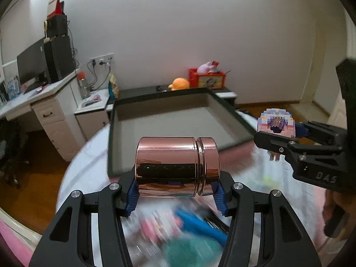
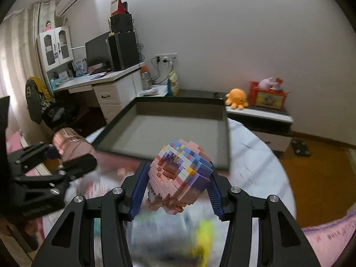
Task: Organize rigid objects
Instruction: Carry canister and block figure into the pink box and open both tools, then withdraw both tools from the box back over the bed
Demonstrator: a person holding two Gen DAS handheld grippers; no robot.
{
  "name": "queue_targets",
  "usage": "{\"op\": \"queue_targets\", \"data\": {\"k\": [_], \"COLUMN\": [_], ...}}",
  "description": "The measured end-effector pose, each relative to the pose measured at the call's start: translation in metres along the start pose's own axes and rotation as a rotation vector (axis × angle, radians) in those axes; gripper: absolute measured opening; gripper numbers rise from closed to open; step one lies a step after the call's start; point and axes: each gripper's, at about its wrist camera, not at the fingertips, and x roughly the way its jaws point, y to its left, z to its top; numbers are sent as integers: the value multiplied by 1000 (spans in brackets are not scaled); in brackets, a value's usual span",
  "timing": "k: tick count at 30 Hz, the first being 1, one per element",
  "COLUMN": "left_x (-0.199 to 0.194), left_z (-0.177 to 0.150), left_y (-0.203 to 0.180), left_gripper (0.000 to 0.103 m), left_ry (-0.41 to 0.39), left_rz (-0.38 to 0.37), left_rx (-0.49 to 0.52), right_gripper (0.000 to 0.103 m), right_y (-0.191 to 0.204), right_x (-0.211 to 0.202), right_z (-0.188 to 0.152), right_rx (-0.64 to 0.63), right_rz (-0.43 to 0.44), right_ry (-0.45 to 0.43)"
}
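The left gripper (image 1: 176, 190) clamps a copper can (image 1: 176, 165) (lying sideways). The right gripper (image 2: 176, 189) grips a brick figure (image 2: 180, 173) before the tray (image 2: 138, 133).

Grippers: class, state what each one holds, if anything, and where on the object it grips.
Left gripper holds the copper canister sideways, pads on its two ends. Right gripper holds the brick model by its opposite sides.
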Motion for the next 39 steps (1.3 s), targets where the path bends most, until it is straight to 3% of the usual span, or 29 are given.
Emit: {"op": "queue_targets", "data": {"k": [4, 7, 12, 16, 18, 19, 23, 26, 33, 39], "left_x": [52, 92, 138, 156, 156, 156, 137, 109, 7, -84], "left_z": [31, 43, 49, 49, 49, 50, 49, 49, 29, -11], "left_y": [21, 31, 41, 43, 47, 48, 55, 58, 56, 41], "left_gripper": [55, 55, 55, 57, 64, 74, 78, 83, 95, 103], "left_ry": [82, 167, 279, 329, 327, 324, 268, 201, -17, -187], "left_rz": [-30, -11, 16, 27, 20, 16, 24, 51, 151, 194], "left_rx": [-35, -26, -21, -8, -18, -21, -39, -45, -54, -79], "right_gripper": [51, 51, 51, 52, 53, 57, 65, 81, 82, 89], "right_y": [-8, -15, -18, -24, -26, -28, -29, -25, -4, 23], "right_x": [56, 99, 151, 169, 170, 170, 156, 129, 37, -55], "right_z": [33, 45, 47, 46, 46, 46, 47, 50, 44, 1], "right_rx": [10, 31, 24, 44, 50, 59, 76, 43, -7, -3], "right_rz": [-3, 16, 1, -1, -12, -12, 13, -42, -97, -126], "right_ry": [74, 156, 274, 320, 325, 326, 281, 205, 29, -143]}}
